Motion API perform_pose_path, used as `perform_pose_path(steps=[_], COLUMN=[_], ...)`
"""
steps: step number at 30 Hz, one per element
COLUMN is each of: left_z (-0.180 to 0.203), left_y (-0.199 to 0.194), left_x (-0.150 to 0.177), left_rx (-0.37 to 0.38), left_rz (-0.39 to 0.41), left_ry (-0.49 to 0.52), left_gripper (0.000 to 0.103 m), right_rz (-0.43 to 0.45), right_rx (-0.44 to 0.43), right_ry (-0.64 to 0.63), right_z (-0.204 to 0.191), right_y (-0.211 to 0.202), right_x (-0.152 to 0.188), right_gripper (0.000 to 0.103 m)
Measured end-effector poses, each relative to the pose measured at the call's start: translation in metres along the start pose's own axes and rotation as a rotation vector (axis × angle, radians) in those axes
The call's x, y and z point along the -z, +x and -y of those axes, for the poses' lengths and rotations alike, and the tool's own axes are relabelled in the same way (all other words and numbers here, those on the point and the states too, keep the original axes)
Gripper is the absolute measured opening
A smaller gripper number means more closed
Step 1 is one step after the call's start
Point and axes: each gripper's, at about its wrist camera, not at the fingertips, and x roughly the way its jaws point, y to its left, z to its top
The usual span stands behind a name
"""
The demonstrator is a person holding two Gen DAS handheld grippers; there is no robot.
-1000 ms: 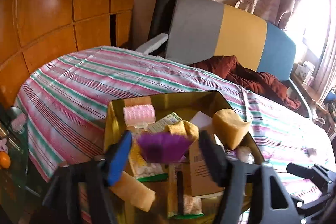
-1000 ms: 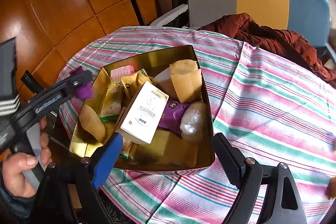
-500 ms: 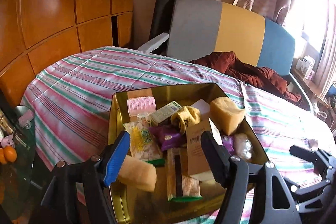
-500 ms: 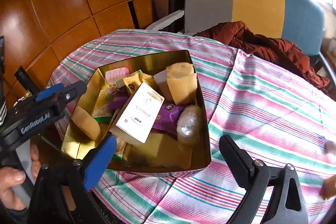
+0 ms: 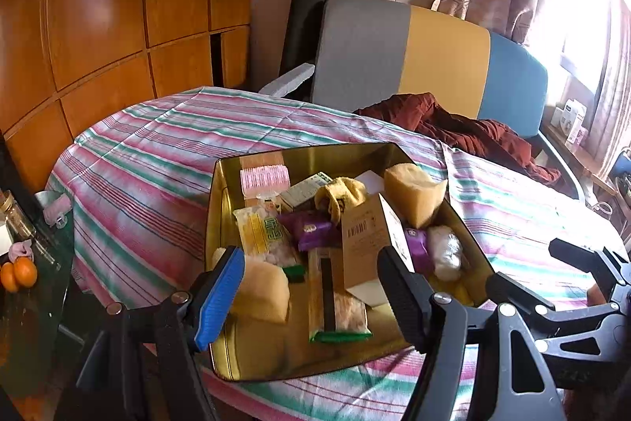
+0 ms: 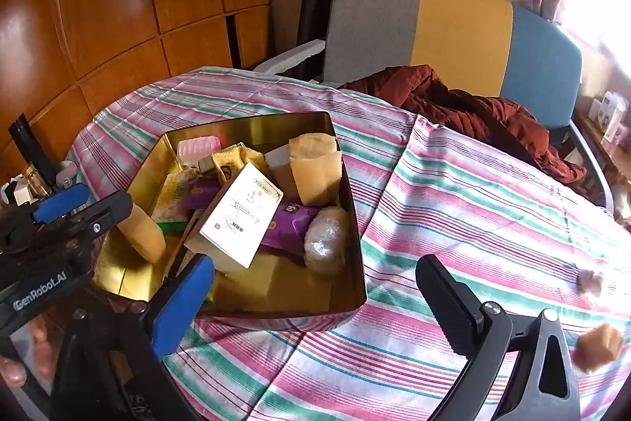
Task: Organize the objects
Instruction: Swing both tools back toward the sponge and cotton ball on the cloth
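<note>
A gold tin box (image 5: 226, 219) (image 6: 347, 192) sits on the striped tablecloth, filled with several items: a white carton (image 6: 242, 221), purple snack packs (image 5: 313, 228), yellow sponges (image 5: 414, 192), a pink roll (image 5: 264, 178), a wrapped ball (image 6: 325, 239). My left gripper (image 5: 311, 296) is open and empty, just short of the box's near edge. My right gripper (image 6: 311, 296) is open and empty, above the cloth at the box's near right corner. Two small tan pieces (image 6: 597, 344) lie on the cloth at the right.
A grey, yellow and blue chair back (image 6: 453, 26) with a dark red garment (image 6: 473, 113) stands behind the table. Wooden panels (image 5: 98, 6) line the left wall. A glass side table (image 5: 35, 287) with oranges (image 5: 17, 275) stands at the left.
My left gripper held a purple snack pack above the box one second ago; it now lies in the box and the gripper has drawn back, open. My right gripper drifted back slightly.
</note>
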Motion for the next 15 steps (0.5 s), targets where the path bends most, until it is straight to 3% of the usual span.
perform_pose_path(steps=[15], left_z=[0.012], left_y=[-0.006], left_x=[0.017], left_rx=[0.038], left_rz=[-0.021], left_ry=[0.046], left_gripper=[0.071], right_rz=[0.020], right_rx=[0.065], right_ry=[-0.002], right_z=[0.003], right_y=[-0.013], right_x=[0.008], right_gripper=[0.103])
